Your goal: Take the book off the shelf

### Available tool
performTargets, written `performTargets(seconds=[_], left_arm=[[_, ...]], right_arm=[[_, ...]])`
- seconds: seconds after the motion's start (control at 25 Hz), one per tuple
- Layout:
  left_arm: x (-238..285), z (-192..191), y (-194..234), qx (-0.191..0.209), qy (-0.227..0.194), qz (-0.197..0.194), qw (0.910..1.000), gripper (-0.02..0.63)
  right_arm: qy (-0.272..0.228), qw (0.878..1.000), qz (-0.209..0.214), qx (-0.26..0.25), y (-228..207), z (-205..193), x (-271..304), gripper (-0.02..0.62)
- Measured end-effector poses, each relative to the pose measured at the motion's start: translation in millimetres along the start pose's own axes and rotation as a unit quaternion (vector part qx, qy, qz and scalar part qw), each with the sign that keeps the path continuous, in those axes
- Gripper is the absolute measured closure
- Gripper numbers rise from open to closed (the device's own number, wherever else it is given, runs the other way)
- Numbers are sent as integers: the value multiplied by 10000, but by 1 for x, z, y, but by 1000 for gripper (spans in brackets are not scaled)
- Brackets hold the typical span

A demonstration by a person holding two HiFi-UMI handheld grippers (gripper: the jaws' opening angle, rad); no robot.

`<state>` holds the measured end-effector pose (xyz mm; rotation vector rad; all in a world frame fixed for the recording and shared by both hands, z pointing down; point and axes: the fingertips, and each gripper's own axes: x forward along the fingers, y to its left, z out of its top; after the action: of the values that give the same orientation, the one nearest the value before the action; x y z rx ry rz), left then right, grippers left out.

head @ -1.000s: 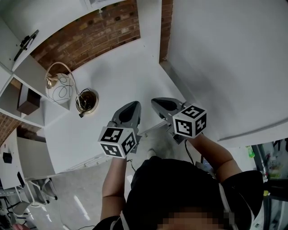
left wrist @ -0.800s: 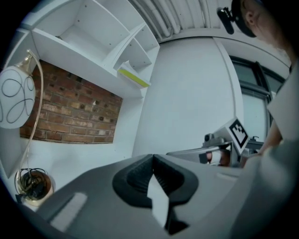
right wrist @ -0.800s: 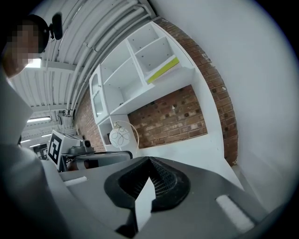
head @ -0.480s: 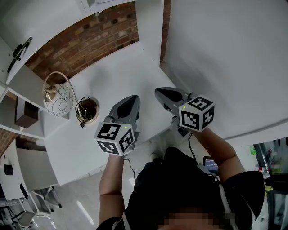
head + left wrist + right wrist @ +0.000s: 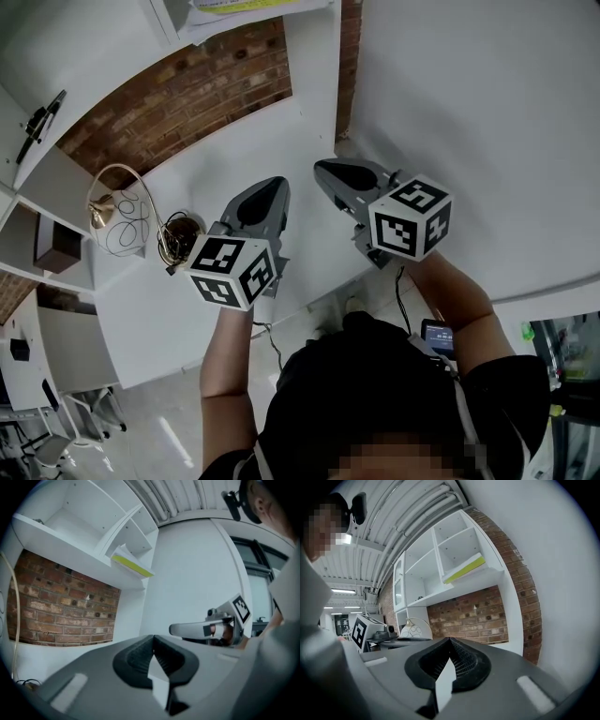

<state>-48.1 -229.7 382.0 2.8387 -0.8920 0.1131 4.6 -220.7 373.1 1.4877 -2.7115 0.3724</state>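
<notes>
Fingers first: the left gripper (image 5: 153,637) has its grey jaws pressed together with nothing between them. The right gripper (image 5: 450,640) matches it, jaws closed on empty air (so no book in either one).

Moving outward, the head view shows both tools side by side, pointing toward twelve o'clock over the white desk top (image 5: 253,141). The left gripper (image 5: 274,184) sits at about seven o'clock from the right gripper (image 5: 324,170), and each carries its square-marker cube at the back.

The prize is well above them. A thin book with a yellow-green edge (image 5: 464,569) lies nearly flat in the lowest cubby of the white wall shelf unit (image 5: 440,590), at roughly one o'clock from the right jaws. From the left gripper view the same book (image 5: 132,565) shows at eleven o'clock, its edge seeming to poke past the shelf front. Below the shelf runs the red brick wall panel (image 5: 187,84). Off at nine o'clock in the head view stands a gold wire lamp (image 5: 117,211).

Judged from this, the task has barely started: the book is untouched and well apart from both grippers. What probably remains is the reach up to the cubby, opening a pair of jaws, closing on the book's edge and drawing it out.
</notes>
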Motion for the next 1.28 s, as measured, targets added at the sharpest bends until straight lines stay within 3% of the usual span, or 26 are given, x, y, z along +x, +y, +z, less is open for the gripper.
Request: performTargets(seconds=[0.4, 0.84, 1.16, 1.28], left_arm=[[33, 57, 7, 483, -333, 281, 9979, 600], [58, 109, 22, 749, -586, 451, 9944, 600], [61, 147, 34, 417, -1049, 596, 9918, 595], [61, 160, 37, 171, -1263, 559, 9903, 532]], right_arm=[[-231, 9984, 163, -486, -30, 57, 9, 598], [-608, 9942, 213, -864, -52, 116, 25, 597], [-981, 9917, 227, -803, -57, 151, 29, 557], [-1079, 9903, 148, -864, -59, 161, 29, 539]])
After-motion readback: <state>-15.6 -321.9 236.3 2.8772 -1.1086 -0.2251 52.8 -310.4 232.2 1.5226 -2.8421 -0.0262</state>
